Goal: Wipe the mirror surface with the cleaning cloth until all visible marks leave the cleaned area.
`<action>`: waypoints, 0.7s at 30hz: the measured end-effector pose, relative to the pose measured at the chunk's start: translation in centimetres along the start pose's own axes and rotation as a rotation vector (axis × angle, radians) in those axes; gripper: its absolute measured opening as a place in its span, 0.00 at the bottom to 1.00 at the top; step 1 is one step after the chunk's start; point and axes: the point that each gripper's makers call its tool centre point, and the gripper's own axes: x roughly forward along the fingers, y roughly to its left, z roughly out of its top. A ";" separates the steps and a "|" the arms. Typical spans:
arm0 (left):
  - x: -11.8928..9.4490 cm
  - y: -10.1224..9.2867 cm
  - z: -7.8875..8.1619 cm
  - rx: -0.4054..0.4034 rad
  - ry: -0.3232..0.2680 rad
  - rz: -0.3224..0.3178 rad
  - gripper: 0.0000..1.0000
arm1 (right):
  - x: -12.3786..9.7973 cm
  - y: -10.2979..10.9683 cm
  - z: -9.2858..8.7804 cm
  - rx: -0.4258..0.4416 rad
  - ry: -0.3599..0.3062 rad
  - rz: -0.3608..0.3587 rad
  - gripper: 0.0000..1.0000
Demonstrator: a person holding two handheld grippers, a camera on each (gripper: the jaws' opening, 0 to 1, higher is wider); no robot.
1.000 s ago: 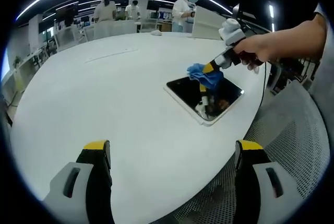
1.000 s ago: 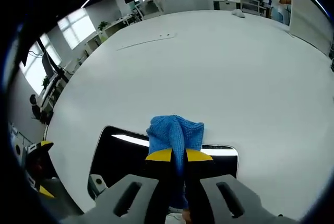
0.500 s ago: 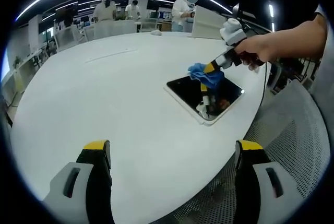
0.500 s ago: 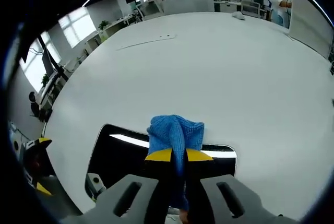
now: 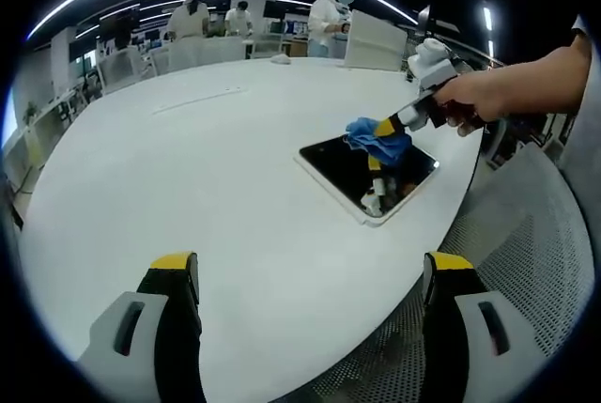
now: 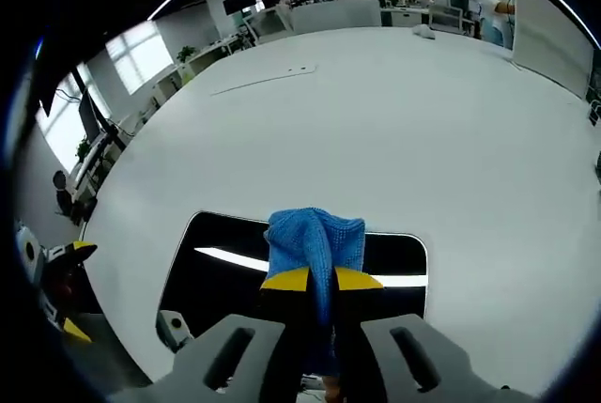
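A rectangular mirror with a white frame lies flat on the white table, near its right edge. My right gripper is shut on a blue cleaning cloth, held over the mirror. In the left gripper view that right gripper, held by a hand, presses the cloth on the mirror's far half. My left gripper stands open low over the table's near side, nothing between its yellow-tipped jaws, well short of the mirror.
The big white table stretches far back, with a flat strip lying on it. A white upright panel stands at the far right. People and chairs stand beyond the table. A perforated grey surface lies right of the table edge.
My right gripper with the cloth has slid back toward the person's side of the mirror, uncovering more of the glass beyond the cloth. The left gripper has stayed still.
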 end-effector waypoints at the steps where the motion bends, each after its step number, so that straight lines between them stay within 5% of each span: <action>1: 0.0 0.1 -0.1 0.000 0.001 0.000 0.99 | -0.2 0.1 -0.2 0.006 0.000 0.002 0.03; 9: 0.0 0.1 -0.1 0.004 -0.003 -0.002 0.99 | -1.3 0.6 -1.5 -0.054 -0.003 0.008 0.03; 21: 0.0 -0.3 0.0 0.012 -0.002 -0.010 0.99 | -2.7 1.2 -3.2 0.005 0.011 0.034 0.03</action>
